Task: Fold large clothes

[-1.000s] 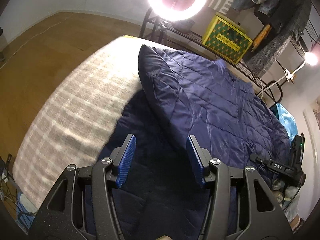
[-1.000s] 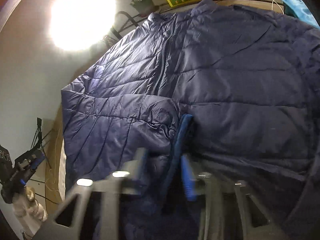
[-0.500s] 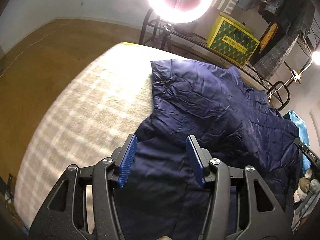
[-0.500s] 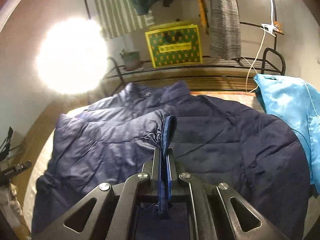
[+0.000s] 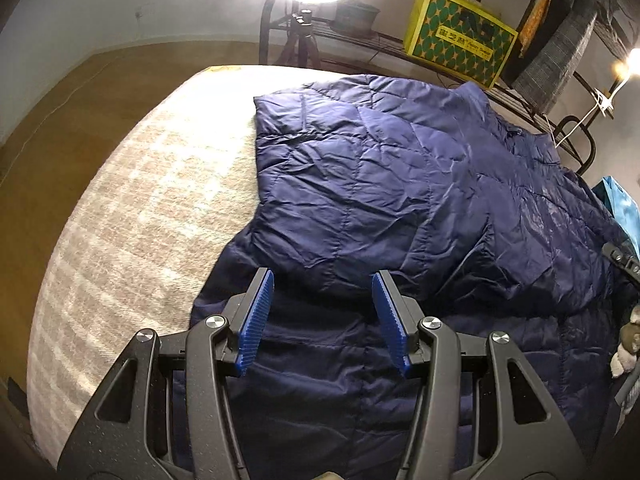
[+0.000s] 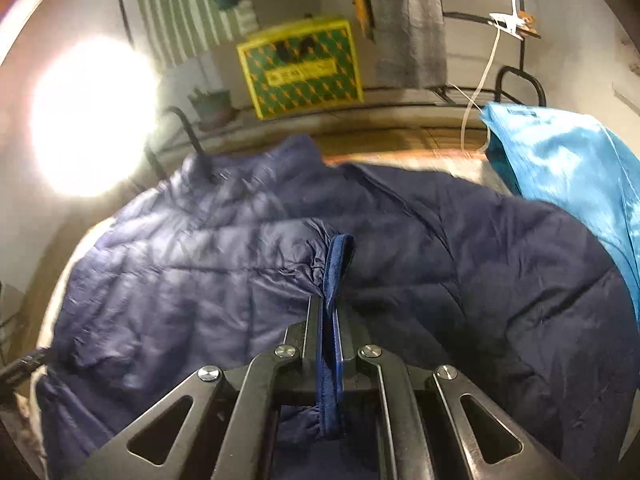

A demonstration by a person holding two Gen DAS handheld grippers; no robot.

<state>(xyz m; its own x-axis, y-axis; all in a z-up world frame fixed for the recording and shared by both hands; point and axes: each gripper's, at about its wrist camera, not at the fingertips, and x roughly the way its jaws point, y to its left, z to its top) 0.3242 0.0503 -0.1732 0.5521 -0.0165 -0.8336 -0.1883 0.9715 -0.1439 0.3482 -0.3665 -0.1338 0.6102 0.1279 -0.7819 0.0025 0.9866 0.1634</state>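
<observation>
I have the right gripper [image 6: 329,312] clamped on the cuff [image 6: 339,256] of the navy padded jacket [image 5: 400,184]; the jacket lies spread on the bed [image 5: 132,208] just ahead of my left gripper [image 5: 322,312], whose jaws stand apart, empty, over its dark hem.

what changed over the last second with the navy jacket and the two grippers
The right gripper has closed its jaws on the blue ribbed cuff of the navy quilted puffer jacket and drawn that sleeve across the jacket's front. The folded-over part that stood raised in the left wrist view now lies flatter. The left gripper stays open and empty above the jacket, which still rests on the beige checked bed cover.
</observation>
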